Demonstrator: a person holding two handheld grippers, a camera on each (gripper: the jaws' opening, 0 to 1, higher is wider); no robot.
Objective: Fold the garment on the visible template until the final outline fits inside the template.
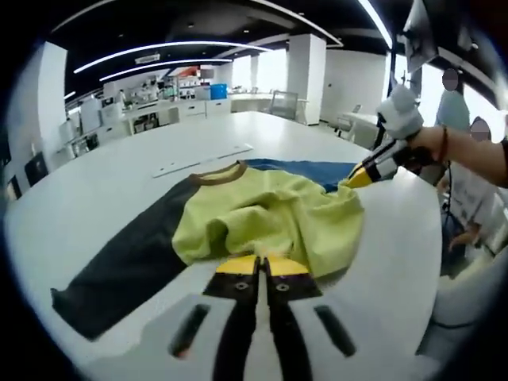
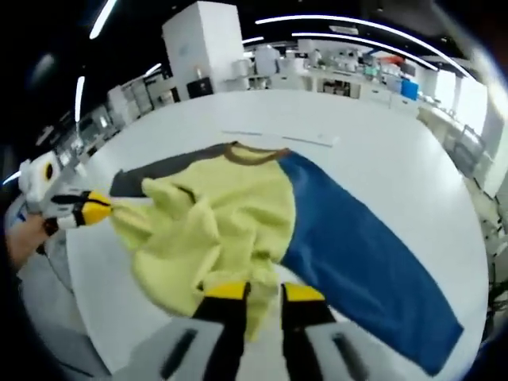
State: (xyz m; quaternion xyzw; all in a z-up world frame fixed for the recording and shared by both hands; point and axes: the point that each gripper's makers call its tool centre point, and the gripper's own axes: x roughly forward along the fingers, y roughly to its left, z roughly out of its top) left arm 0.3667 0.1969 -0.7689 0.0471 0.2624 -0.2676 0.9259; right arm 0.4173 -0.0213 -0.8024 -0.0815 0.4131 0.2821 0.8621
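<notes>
White office table (image 1: 103, 182) carries the yellow shirt (image 1: 262, 218) with one dark and one blue sleeve, body bunched. Left claw (image 1: 262, 266) and right claw (image 2: 258, 292) each pinch its hem, mid-fold; next, I'd judge, lay it flat toward the collar.

A wide white bench (image 1: 119, 178) carries the things, its top smooth and rounded at the near edge. A long-sleeved shirt (image 1: 262, 218) lies directly on it, with a bunched yellow body, a brown collar, one dark grey sleeve stretched flat to one side and one blue sleeve (image 2: 357, 254) stretched flat to the other. Beyond the collar, a thin pale strip (image 1: 202, 160) lies flat on the bench, apart from the shirt.
</notes>
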